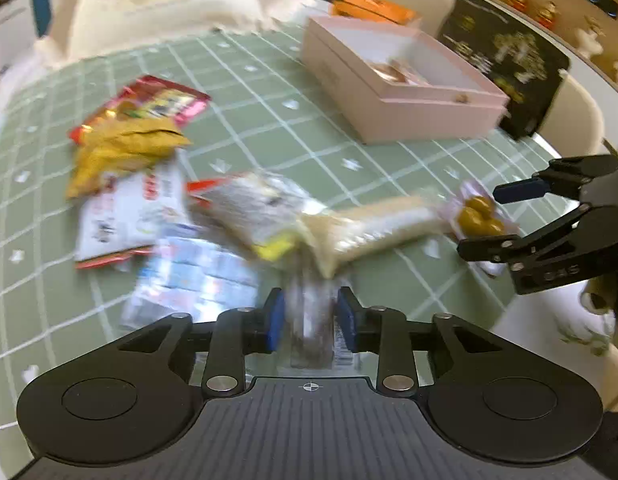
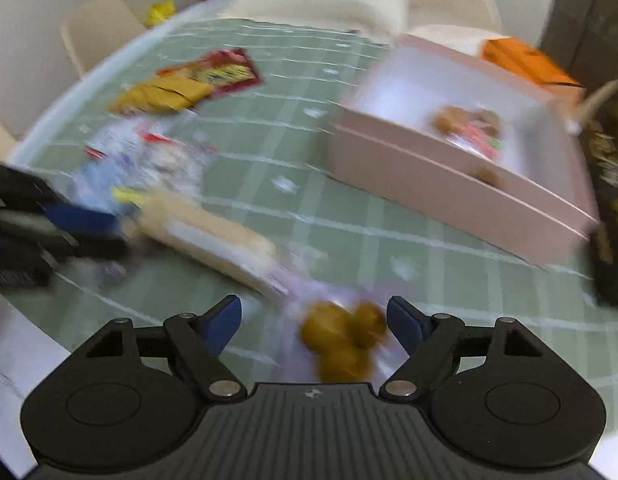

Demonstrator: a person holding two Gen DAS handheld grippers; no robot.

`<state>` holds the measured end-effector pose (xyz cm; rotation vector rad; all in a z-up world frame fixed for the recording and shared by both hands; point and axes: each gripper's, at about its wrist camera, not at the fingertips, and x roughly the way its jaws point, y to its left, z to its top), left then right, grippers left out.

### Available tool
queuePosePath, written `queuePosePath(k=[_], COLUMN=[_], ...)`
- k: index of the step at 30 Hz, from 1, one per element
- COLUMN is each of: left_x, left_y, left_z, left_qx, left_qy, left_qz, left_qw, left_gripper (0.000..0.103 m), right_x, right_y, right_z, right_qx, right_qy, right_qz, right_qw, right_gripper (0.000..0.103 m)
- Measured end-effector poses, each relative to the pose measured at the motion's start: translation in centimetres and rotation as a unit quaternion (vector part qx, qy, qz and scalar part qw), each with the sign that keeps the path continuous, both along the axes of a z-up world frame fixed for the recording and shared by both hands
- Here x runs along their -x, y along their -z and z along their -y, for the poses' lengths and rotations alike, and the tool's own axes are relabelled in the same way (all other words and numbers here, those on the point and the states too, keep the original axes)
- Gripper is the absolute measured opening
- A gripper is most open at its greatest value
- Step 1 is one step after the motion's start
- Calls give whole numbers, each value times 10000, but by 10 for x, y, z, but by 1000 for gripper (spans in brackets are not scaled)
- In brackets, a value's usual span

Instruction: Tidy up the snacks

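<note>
While most snacks lie loose on the green checked cloth [image 1: 269, 128], the pink box [image 1: 393, 120] at two o'clock holds only one or two packets. Sorted: little. Left out: red-and-yellow bags [image 1: 137, 120] at ten o'clock, a white packet [image 1: 125, 216], a long pale packet [image 1: 373, 228], a packet of brown balls [image 2: 345, 340]. Left gripper [image 1: 311, 320]: narrowly parted around a blurred clear packet [image 1: 311, 320]; pinch cannot be told. Right gripper [image 2: 315, 320]: spread wide astride the brown balls, not gripping.
</note>
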<state>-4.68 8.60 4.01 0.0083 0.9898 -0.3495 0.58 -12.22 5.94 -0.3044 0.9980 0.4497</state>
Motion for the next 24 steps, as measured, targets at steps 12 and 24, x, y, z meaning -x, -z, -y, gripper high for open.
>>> queuePosePath(k=[12,24], left_x=[-7,-72], left_y=[7,10], left_z=[62,59], left_qx=[-36,-178], left_qy=[396,-688], left_qz=[177,515], left_qw=[9991,9961], left_gripper=[67,55], right_x=[12,9], right_y=[12,19], right_z=[53,53], right_qx=[-278,-465], right_qy=[854,1130], right_qz=[253,600], right_qw=[9956,9907], right_gripper=[85,85])
